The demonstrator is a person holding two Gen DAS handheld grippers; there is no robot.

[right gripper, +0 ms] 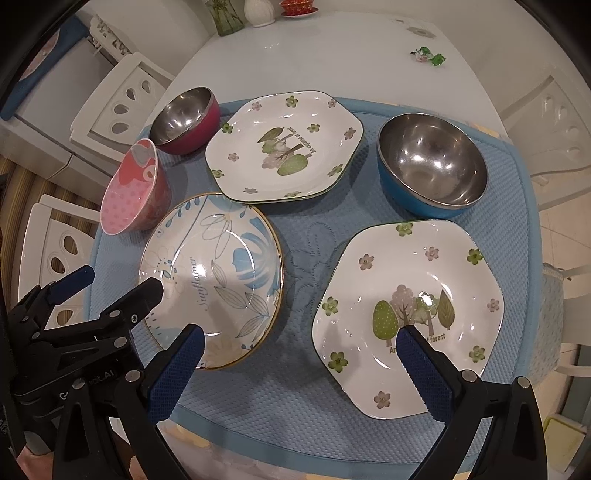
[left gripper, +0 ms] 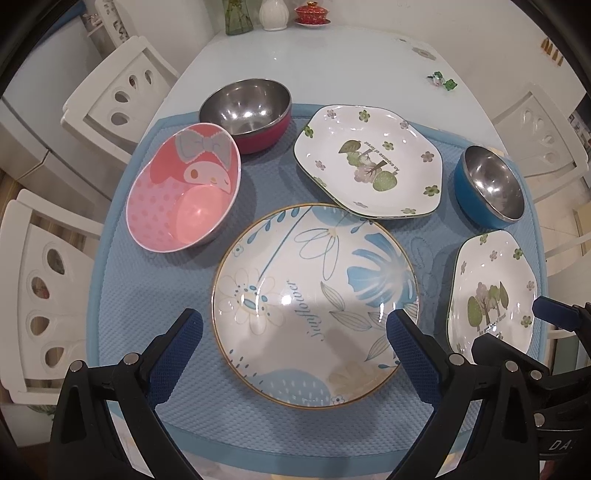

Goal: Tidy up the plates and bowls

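On a blue mat (left gripper: 155, 295) lie a round "Sunflower" plate (left gripper: 314, 306), two hexagonal tree-print plates (left gripper: 369, 162) (right gripper: 406, 317), a pink cartoon bowl (left gripper: 181, 192) tipped on its side, a red-sided steel bowl (left gripper: 247, 110) and a blue-sided steel bowl (right gripper: 432, 170). My left gripper (left gripper: 295, 332) hovers open over the near side of the Sunflower plate (right gripper: 214, 277), holding nothing. My right gripper (right gripper: 299, 347) is open and empty above the mat's front, its right finger over the near hexagonal plate (left gripper: 491, 291). The left gripper (right gripper: 122, 280) also shows in the right wrist view.
The mat lies on a pale glass-topped table (left gripper: 332, 62). White chairs (left gripper: 122, 92) (left gripper: 543, 140) stand on both sides. At the far end are a green vase (left gripper: 238, 16), a white vase (left gripper: 273, 14) and a red lidded cup (left gripper: 312, 13). A small green trinket (left gripper: 441, 79) lies far right.
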